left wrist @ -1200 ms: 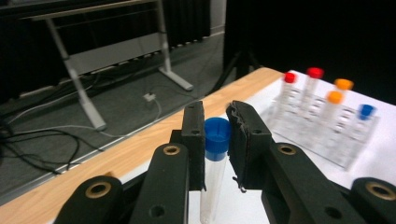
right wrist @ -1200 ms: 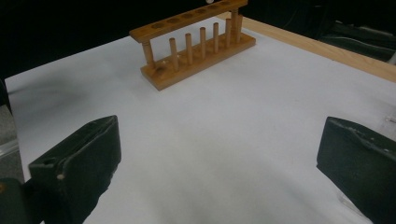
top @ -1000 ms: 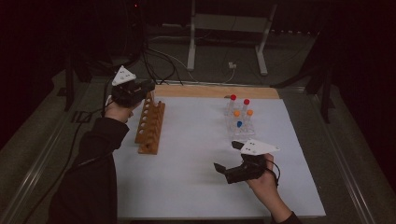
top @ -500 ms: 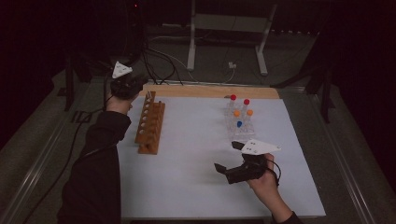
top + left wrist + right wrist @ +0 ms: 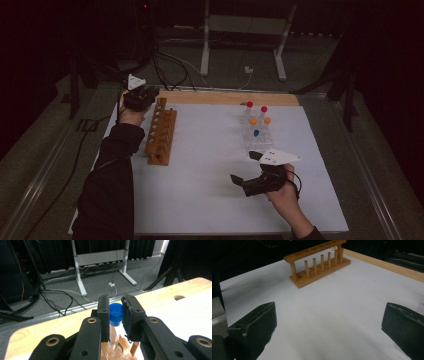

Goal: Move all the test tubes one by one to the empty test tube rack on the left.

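On the white table top [image 5: 200, 190], at 2 o'clock from its middle, a clear rack [image 5: 256, 140] holds tubes with red, orange and blue caps. Behind the table, at 12 o'clock, a grey metal stand [image 5: 245, 30] rests on the floor, with black cables [image 5: 170, 65] at 11 o'clock.

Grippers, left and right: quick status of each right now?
Left gripper: shut on the clear test tube with a blue cap, above the wooden rack.
Right gripper: open, holding nothing, over the white table sheet.

Wooden rack [image 5: 161, 131] on white table [image 5: 210, 185]
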`<state>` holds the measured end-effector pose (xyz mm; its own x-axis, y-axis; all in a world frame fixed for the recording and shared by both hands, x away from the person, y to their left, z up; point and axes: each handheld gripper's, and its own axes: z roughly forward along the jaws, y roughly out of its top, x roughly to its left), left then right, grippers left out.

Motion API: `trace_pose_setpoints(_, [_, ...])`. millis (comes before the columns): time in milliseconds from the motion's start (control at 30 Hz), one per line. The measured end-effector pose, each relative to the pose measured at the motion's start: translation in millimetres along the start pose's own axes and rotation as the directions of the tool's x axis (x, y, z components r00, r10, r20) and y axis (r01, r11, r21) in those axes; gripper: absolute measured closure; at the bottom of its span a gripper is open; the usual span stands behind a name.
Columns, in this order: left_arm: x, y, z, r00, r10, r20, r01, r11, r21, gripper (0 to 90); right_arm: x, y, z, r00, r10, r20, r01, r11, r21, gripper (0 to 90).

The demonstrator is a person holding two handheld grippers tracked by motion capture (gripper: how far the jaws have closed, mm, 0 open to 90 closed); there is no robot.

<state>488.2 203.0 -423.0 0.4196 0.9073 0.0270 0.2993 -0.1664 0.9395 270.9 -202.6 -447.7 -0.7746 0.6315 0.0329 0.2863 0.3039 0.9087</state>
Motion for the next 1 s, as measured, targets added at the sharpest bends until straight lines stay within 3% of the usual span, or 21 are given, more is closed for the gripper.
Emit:
trace_pose_setpoints(333, [-4.5,-23.1,10.9,1.0,-0.001,0.007,0.001,0.9992,0.039,77.6,-1.8,0.6,-4.3,0.9998,0.004,0.021,-0.003,1.0,-0.028,3.5])
trace_pose_setpoints(400, [-4.8,-26.1,11.8,1.0,0.009,0.001,-0.009,0.9992,0.04,77.6,-2.4,1.1,-4.7,1.0,0.004,0.008,-0.003,1.0,-0.023,3.4])
trace_pose_setpoints(500, [-4.9,-27.5,11.9,1.0,0.005,0.002,-0.005,0.9993,0.036,77.5,-0.9,1.4,-4.7,0.9999,-0.011,0.008,0.011,1.0,-0.023,2.9])
trace_pose_setpoints(633, [-6.6,-27.1,12.5,0.9995,0.03,0.007,-0.03,0.9983,0.049,77.3,-0.9,1.8,-4.5,0.9999,-0.011,-0.009,0.01,0.999,-0.032,1.4])
trace_pose_setpoints(833, [-5.1,-24.1,11.2,0.9997,0.02,0.015,-0.021,0.997,0.075,76.6,-0.7,4.2,-9.1,0.9982,-0.056,-0.018,0.054,0.991,-0.119,1.3])
trace_pose_setpoints(900, [-4.4,-22.0,8.3,0.9998,0.006,0.018,-0.008,0.9965,0.083,74.2,-1.1,5.7,-10.3,0.9972,-0.072,-0.019,0.069,0.99,-0.123,1.3])
trace_pose_setpoints(1000, [-5.1,-15.6,-0.1,0.9997,-0.005,0.023,0.003,0.9963,0.086,58.0,-2.6,7.7,-12.3,0.9968,-0.08,-0.009,0.078,0.99,-0.118,1.4])
